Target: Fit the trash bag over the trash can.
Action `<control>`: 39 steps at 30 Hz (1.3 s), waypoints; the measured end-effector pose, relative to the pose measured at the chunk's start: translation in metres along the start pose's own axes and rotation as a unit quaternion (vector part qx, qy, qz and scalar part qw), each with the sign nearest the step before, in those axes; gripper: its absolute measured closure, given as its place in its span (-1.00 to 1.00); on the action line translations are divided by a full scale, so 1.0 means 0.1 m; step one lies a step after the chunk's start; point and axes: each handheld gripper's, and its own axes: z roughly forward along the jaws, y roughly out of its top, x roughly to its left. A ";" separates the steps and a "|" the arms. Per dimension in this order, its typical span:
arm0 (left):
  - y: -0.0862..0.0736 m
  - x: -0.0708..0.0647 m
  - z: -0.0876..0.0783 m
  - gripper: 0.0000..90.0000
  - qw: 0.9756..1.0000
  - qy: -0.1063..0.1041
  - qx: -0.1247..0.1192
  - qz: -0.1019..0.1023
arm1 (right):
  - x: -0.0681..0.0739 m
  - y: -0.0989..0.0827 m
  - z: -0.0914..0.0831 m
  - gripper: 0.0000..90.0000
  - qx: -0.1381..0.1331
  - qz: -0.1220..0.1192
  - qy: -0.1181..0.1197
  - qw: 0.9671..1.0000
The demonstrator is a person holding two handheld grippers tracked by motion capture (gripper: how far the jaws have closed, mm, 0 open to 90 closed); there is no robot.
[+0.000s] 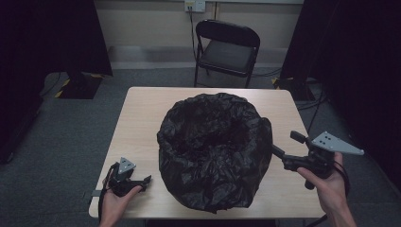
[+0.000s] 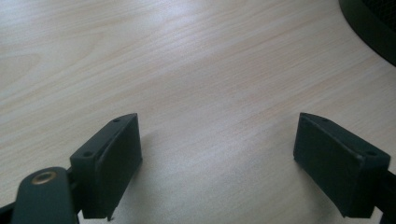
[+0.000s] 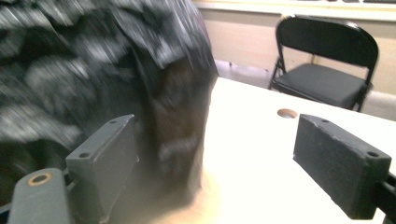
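- The right gripper (image 1: 283, 144) has its jaws spread wide with nothing pinched between them; in the right gripper view its left pad (image 3: 105, 161) stands just beside the side of the black bag (image 3: 93, 74), and I cannot tell whether it touches the film.
- The left gripper (image 1: 142, 182) also has its jaws wide apart and empty; in the left gripper view they frame bare wood of the table (image 2: 196, 70), with a dark curved edge, probably the bag's base, at the upper right corner.
- The black bag (image 1: 215, 149) sits in the middle of the table (image 1: 137, 118) as a crumpled mound, its rim rolled outward and the mouth facing up. The left gripper rests near the table's front left edge, well apart from the bag.
- Judging by the creases and sheen, the bag is thin plastic film: light, limp, slippery, easy to tear. A fold at the rolled rim looks like the best place to pinch; a grip on the smooth flank would likely slide off.
- The high view gives the bag's whole outline and both hands; the right gripper view adds the close flank, blurred, plus a round hole (image 3: 286, 113) in the tabletop and a folding chair (image 3: 327, 65) beyond.
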 end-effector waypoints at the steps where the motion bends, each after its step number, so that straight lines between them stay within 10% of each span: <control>1: 0.00 0.00 0.00 -0.67 1.000 0.001 0.000 -0.001 | 0.00 -0.05 0.01 -0.71 0.004 0.004 -0.004 1.000; 20: -0.01 -0.05 0.00 -0.67 1.000 0.006 0.000 -0.005 | -0.24 -0.81 0.15 -0.71 0.061 0.053 -0.077 0.994; 39: 0.00 -0.07 0.00 -0.70 1.000 0.008 0.001 -0.006 | -0.47 -1.44 0.30 -0.69 0.152 0.067 -0.151 0.974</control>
